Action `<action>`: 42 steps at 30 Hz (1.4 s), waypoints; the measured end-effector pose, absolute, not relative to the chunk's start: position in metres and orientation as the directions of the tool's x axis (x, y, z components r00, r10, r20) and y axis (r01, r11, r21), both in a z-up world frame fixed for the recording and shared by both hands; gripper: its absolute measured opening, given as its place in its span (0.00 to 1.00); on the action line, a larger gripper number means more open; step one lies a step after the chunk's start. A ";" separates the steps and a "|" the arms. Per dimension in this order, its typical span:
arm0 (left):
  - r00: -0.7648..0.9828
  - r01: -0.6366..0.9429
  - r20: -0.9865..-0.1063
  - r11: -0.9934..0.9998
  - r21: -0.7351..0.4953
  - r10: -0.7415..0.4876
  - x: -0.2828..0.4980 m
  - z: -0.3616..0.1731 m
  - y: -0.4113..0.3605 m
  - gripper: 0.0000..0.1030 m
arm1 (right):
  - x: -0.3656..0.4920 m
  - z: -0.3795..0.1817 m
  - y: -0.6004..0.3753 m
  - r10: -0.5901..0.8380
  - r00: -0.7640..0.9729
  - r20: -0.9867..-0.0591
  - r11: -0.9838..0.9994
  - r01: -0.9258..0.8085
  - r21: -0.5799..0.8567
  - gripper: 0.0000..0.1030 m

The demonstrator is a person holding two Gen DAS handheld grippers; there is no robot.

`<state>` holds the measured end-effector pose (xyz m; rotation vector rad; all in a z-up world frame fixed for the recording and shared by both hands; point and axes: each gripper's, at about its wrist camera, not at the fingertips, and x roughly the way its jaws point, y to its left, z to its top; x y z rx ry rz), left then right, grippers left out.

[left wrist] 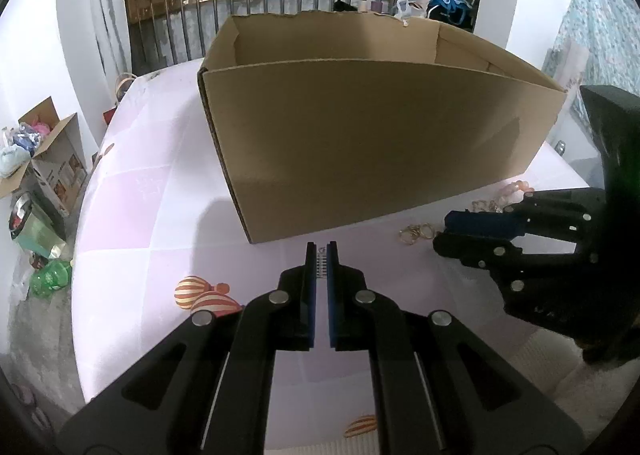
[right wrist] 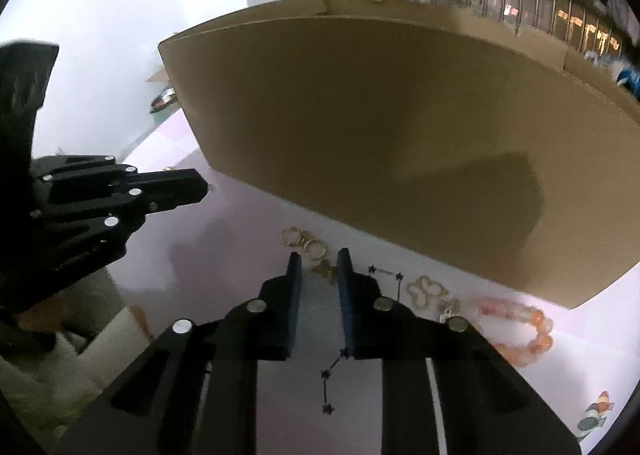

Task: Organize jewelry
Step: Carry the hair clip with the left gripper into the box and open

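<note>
Gold rings (right wrist: 306,241) lie at twelve o'clock of the right gripper (right wrist: 320,263), fingers narrowly apart and empty; left gripper (left wrist: 321,249) holds a small strip; next, seemingly, pinch a ring for the cardboard box (right wrist: 400,135).

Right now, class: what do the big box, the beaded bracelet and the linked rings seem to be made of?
Box: corrugated cardboard, matte brown; fluted edge visible at its corner.
Bracelet: round, translucent orange-pink beads, glossy; probably stone or glass, possibly plastic.
Linked rings: thin gold-coloured loops with a shine, likely metal; plating or solid cannot be told.
</note>
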<state>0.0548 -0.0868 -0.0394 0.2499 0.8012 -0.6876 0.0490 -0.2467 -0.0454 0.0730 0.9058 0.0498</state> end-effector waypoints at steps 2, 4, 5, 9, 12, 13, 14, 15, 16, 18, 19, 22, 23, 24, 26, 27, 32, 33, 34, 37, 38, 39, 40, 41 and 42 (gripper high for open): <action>0.491 0.652 -0.732 0.756 -0.051 -0.473 0.056 -0.040 -0.086 0.04 | 0.050 -0.045 -0.244 0.063 0.618 -0.784 0.997 -0.011 0.071 0.16; 0.491 0.653 -0.732 0.756 -0.051 -0.473 0.057 -0.040 -0.086 0.04 | 0.049 -0.046 -0.243 0.052 0.621 -0.782 0.998 -0.010 0.058 0.15; 0.490 0.652 -0.732 0.756 -0.052 -0.473 0.057 -0.041 -0.086 0.04 | 0.048 -0.045 -0.243 0.049 0.621 -0.782 0.998 -0.010 0.055 0.13; 0.491 0.648 -0.731 0.760 -0.058 -0.474 0.058 -0.041 -0.085 0.04 | 0.047 -0.045 -0.243 0.051 0.621 -0.782 0.998 -0.006 0.060 0.13; 0.490 0.645 -0.731 0.762 -0.063 -0.475 0.059 -0.042 -0.085 0.04 | 0.045 -0.045 -0.244 0.065 0.621 -0.781 0.997 0.000 0.083 0.11; 0.490 0.644 -0.731 0.762 -0.063 -0.475 0.059 -0.041 -0.085 0.04 | 0.046 -0.045 -0.246 0.071 0.620 -0.781 0.996 0.002 0.091 0.11; 0.491 0.644 -0.729 0.762 -0.063 -0.476 0.059 -0.041 -0.085 0.04 | 0.049 -0.045 -0.247 0.075 0.620 -0.781 0.995 0.002 0.097 0.11; 0.493 0.644 -0.728 0.762 -0.063 -0.476 0.060 -0.041 -0.085 0.04 | 0.049 -0.045 -0.247 0.076 0.620 -0.781 0.995 0.002 0.099 0.11; 0.494 0.644 -0.727 0.762 -0.062 -0.477 0.060 -0.041 -0.085 0.04 | 0.049 -0.045 -0.248 0.078 0.620 -0.780 0.995 0.003 0.103 0.11; 0.496 0.644 -0.725 0.762 -0.062 -0.478 0.060 -0.041 -0.084 0.04 | 0.049 -0.046 -0.248 0.081 0.620 -0.780 0.994 0.005 0.107 0.11; 0.498 0.644 -0.723 0.762 -0.061 -0.479 0.060 -0.040 -0.084 0.04 | 0.048 -0.046 -0.249 0.084 0.620 -0.780 0.994 0.005 0.111 0.11; 0.501 0.645 -0.721 0.762 -0.057 -0.479 0.059 -0.039 -0.083 0.04 | 0.051 -0.045 -0.245 0.084 0.625 -0.776 0.993 0.008 0.114 0.11; 0.503 0.645 -0.719 0.762 -0.057 -0.479 0.058 -0.038 -0.083 0.04 | 0.049 -0.044 -0.245 0.082 0.629 -0.773 0.994 0.008 0.113 0.11; 0.506 0.645 -0.717 0.762 -0.055 -0.480 0.057 -0.037 -0.083 0.04 | 0.049 -0.043 -0.246 0.081 0.633 -0.770 0.994 0.009 0.112 0.11; 0.513 0.647 -0.709 0.760 -0.051 -0.484 0.054 -0.033 -0.082 0.04 | 0.045 -0.039 -0.246 0.079 0.642 -0.762 0.994 0.010 0.112 0.11; 0.516 0.648 -0.704 0.760 -0.050 -0.487 0.053 -0.030 -0.081 0.04 | 0.043 -0.036 -0.243 0.078 0.647 -0.758 0.994 0.010 0.111 0.11; 0.548 0.663 -0.655 0.747 -0.040 -0.521 0.039 -0.003 -0.077 0.04 | 0.030 -0.010 -0.242 0.083 0.695 -0.714 0.992 0.007 0.123 0.11; 0.554 0.667 -0.642 0.744 -0.038 -0.530 0.037 0.004 -0.076 0.04 | 0.028 -0.004 -0.241 0.085 0.705 -0.704 0.992 0.004 0.124 0.11; 0.559 0.674 -0.626 0.738 -0.038 -0.543 0.035 0.012 -0.075 0.04 | 0.025 0.005 -0.240 0.087 0.722 -0.686 0.992 -0.002 0.124 0.11; 0.572 0.700 -0.556 0.712 -0.054 -0.604 0.033 0.046 -0.074 0.04 | 0.021 0.036 -0.240 0.104 0.775 -0.623 0.991 -0.025 0.135 0.11; 0.575 0.707 -0.538 0.706 -0.053 -0.616 0.034 0.053 -0.075 0.04 | 0.022 0.048 -0.241 0.106 0.794 -0.598 0.990 -0.031 0.134 0.11; 0.574 0.716 -0.520 0.695 -0.056 -0.633 0.037 0.062 -0.078 0.04 | 0.024 0.057 -0.245 0.107 0.809 -0.578 0.990 -0.034 0.136 0.11; 0.571 0.722 -0.511 0.690 -0.060 -0.642 0.041 0.067 -0.081 0.04 | 0.027 0.063 -0.249 0.113 0.817 -0.565 0.989 -0.036 0.145 0.11; 0.567 0.727 -0.508 0.684 -0.061 -0.648 0.048 0.073 -0.086 0.04 | 0.032 0.069 -0.254 0.125 0.823 -0.554 0.986 -0.040 0.163 0.12; 0.566 0.728 -0.512 0.683 -0.058 -0.646 0.057 0.076 -0.093 0.04 | 0.044 0.073 -0.262 0.142 0.819 -0.556 0.981 -0.041 0.190 0.12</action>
